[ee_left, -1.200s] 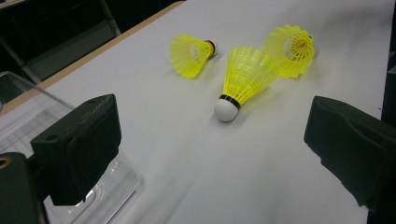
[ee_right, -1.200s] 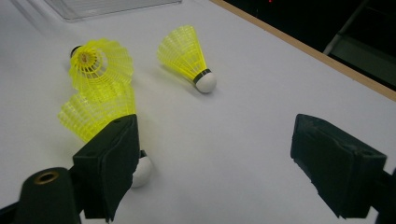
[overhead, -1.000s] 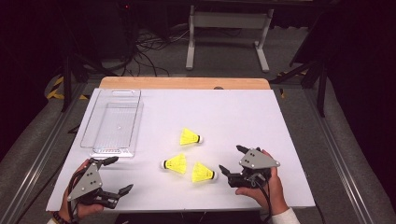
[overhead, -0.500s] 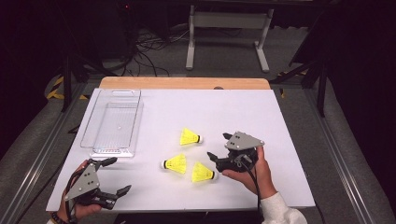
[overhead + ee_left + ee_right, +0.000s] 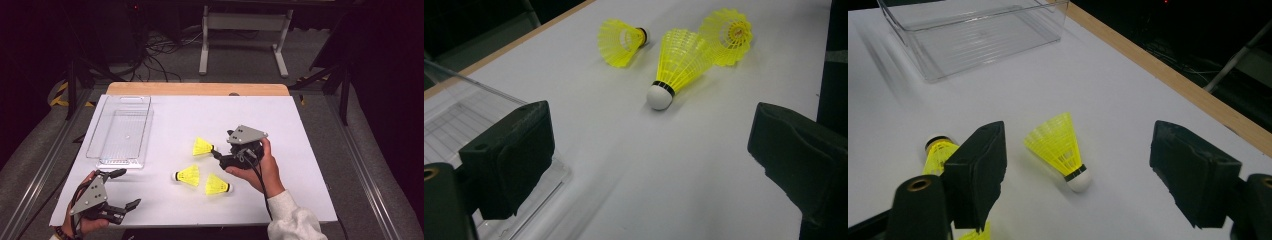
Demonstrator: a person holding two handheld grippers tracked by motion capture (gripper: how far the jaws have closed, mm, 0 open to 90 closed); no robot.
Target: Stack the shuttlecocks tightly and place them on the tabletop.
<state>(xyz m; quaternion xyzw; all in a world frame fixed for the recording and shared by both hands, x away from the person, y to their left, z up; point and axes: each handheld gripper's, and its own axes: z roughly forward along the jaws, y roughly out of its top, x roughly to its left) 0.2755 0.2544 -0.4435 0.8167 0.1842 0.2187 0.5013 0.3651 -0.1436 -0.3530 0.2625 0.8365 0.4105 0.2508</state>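
Note:
Three yellow shuttlecocks lie on the white table (image 5: 300, 130): a far one (image 5: 202, 146) (image 5: 1060, 145), a middle one (image 5: 187, 175) (image 5: 679, 60) and a near one (image 5: 216, 184). My right gripper (image 5: 218, 156) (image 5: 1085, 167) hovers just right of the far shuttlecock and points left at it. Its jaws have just been closing a little but stand open. The shuttlecock lies between and slightly ahead of them, untouched. Near the front left corner, my left gripper (image 5: 129, 188) (image 5: 654, 160) is open and holds nothing, aimed toward the shuttlecocks.
A clear plastic bin (image 5: 122, 130) (image 5: 973, 35) (image 5: 454, 125), with nothing in it, stands at the table's left, just beyond the left gripper. A wooden strip (image 5: 200, 89) runs along the far edge. A metal stand (image 5: 245, 22) and cables lie on the floor behind.
The right hand has carried its gripper up and away from the front right of the table, toward the far shuttlecock. The left gripper has stayed put.

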